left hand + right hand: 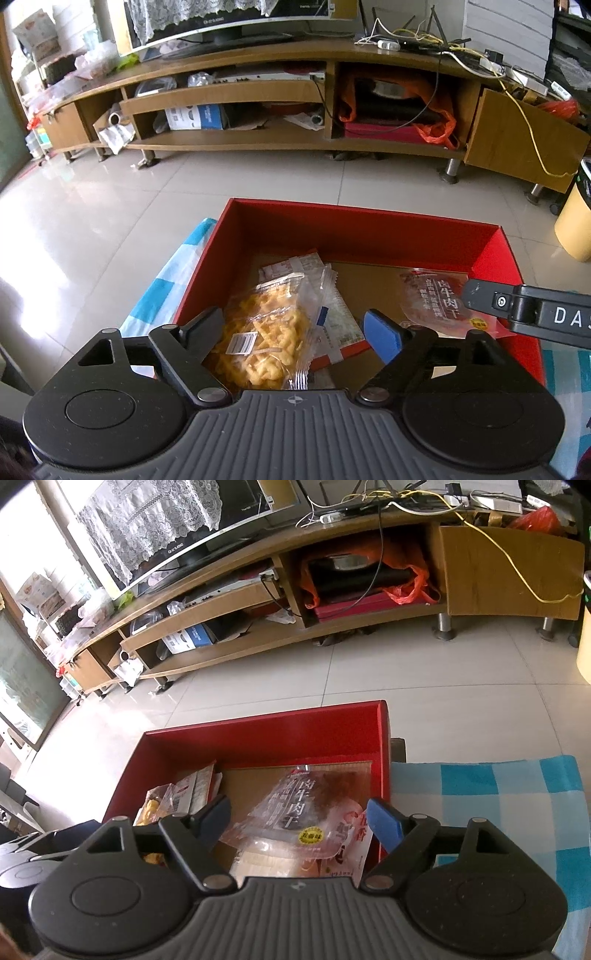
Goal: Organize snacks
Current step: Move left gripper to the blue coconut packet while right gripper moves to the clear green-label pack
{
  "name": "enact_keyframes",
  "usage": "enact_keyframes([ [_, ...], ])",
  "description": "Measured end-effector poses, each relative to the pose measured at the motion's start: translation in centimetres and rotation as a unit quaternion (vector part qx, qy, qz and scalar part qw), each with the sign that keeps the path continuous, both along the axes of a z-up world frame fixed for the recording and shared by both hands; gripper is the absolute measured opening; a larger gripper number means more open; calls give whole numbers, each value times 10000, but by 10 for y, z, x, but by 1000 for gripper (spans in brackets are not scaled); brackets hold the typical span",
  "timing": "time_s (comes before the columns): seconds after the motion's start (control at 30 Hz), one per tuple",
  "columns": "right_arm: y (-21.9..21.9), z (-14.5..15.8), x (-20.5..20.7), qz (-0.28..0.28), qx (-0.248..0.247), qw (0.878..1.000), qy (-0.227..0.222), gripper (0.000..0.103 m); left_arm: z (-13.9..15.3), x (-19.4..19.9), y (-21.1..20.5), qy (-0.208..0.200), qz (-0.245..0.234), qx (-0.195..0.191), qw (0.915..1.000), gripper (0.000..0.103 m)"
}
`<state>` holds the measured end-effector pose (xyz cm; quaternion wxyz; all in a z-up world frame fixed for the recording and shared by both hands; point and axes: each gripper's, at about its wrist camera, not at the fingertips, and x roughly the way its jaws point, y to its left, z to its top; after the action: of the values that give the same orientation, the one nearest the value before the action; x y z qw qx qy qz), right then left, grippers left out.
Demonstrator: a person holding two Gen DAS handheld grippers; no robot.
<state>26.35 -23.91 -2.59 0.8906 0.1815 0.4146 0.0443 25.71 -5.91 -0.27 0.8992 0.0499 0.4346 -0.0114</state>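
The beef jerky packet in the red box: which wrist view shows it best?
The right wrist view: the beef jerky packet lies almost whole between the open fingers, label readable. In the left wrist view the packet sits off to the side, partly covered by the right gripper.

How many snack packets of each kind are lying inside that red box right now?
Clear bag of yellow fried twists: 1
Clear pouch of brown beef jerky with dark label: 1
Flat printed packets under the twists: 2, perhaps more hidden
Total in the red cardboard box: 4 visible
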Motion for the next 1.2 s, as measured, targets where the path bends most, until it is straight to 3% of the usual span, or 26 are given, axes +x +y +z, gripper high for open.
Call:
enact_keyframes([
  [0.37,6,12,-39,241,-81,9997,23,82,9,-36,13,-8,-197,65,9998,94],
  [0.7,20,8,-77,663,-252,9973,204,82,-7,-82,45,440,-278,135,9986,96],
  [1.0,21,1,-105,998,-252,9939,386,82,-46,-127,59,934,-1042,472,9890,97],
  [1.2,26,-7,-113,1263,-326,9901,521,82,-63,-128,55,1106,-1515,528,9808,98],
])
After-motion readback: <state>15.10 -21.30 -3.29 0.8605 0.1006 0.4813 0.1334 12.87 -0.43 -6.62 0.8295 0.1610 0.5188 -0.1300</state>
